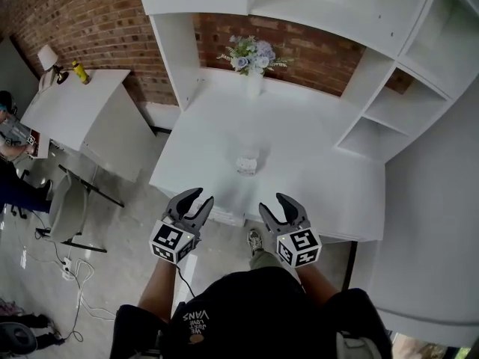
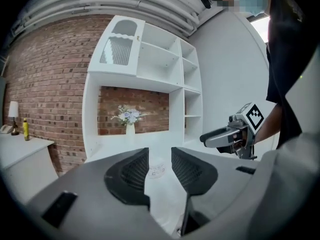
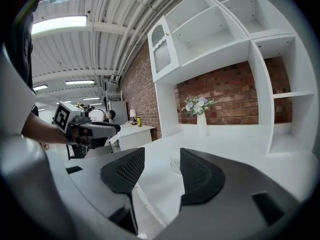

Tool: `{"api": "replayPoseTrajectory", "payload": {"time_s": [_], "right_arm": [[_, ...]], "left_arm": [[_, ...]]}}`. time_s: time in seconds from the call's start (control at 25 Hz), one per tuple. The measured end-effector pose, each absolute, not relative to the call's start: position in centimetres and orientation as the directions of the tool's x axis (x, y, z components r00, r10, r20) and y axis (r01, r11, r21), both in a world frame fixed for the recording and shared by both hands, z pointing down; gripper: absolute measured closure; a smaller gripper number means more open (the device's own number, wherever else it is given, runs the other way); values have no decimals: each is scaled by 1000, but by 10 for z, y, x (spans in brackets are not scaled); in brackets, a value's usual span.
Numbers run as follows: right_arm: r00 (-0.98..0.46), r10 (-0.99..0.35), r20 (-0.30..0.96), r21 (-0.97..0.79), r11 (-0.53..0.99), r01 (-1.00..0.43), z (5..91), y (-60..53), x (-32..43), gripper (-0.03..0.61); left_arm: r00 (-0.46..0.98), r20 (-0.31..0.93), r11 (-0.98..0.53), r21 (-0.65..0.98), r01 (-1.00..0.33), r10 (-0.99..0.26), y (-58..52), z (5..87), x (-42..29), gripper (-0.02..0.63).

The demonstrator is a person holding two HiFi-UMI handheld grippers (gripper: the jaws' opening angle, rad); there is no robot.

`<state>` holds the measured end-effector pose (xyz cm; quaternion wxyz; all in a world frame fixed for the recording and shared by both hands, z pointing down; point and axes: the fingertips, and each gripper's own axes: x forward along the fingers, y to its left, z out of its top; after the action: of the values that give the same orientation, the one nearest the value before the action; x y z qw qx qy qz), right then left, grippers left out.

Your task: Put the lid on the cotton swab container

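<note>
Here, your left gripper (image 1: 200,200) and right gripper (image 1: 274,204) hover side by side at the near edge of the white desk (image 1: 299,148)

Both sets of jaws stand partly apart with nothing between them. The cotton swab container (image 1: 247,164) sits alone on the desk, well ahead of the 2 grippers and in line with the gap between them, with the vase of flowers (image 1: 253,66) farther back against the brick wall

Staged home corner in a lab hall: brick wall (image 1: 97,21), white shelf desk (image 1: 299,148), flower vase (image 1: 253,66), floor cables (image 1: 75,271), strip lights (image 3: 59,24).
</note>
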<state>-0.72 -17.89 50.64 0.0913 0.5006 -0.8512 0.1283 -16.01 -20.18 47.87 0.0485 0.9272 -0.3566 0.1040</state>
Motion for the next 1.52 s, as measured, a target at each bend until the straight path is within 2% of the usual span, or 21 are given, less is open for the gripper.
{"api": "replayPoseTrajectory", "payload": {"time_s": [0.24,0.76,1.24,1.52], "right_arm": [[-498,-795,347,-120,489,-864,545,-230,-4,374],[-536,-708,461,-105,556,-824,614,-289,-1,374],[-579,-637,509,-101,624,-775,644,-316,-16,374],[-579,-620,529,-93,636,-766,651,-324,-18,380]], "left_arm": [[760,344,-821,-62,-568,-551,-258,504,-128,385],[753,550,-929,-146,-339,-361,-333,564,-70,348],[609,774,-977,-214,-6,-173,-357,618,-54,327],[547,826,-968,-228,107,-135,-362,628,-43,304]]}}
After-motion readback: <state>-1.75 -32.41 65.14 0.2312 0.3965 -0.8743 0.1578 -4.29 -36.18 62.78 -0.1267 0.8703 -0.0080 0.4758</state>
